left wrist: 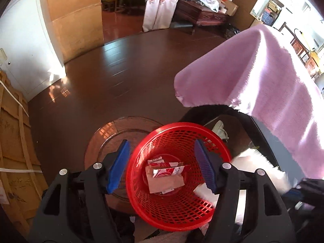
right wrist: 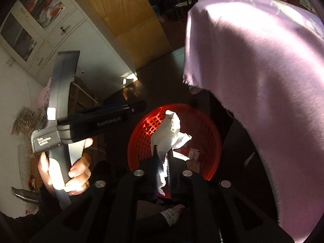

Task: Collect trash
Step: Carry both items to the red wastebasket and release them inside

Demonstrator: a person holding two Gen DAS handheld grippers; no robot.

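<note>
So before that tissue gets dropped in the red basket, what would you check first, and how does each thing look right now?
1. White tissue between the right claw fingers: ok.
2. Tissue above the red basket opening: ok.
3. Left claw open and holding nothing: ok.
4. Room left in the basket, only red-and-white wrappers at the bottom: ok.
5. Pink cloth clear of the basket rim: ok.
6. Tissue free to fall from the pads: cannot tell.
</note>
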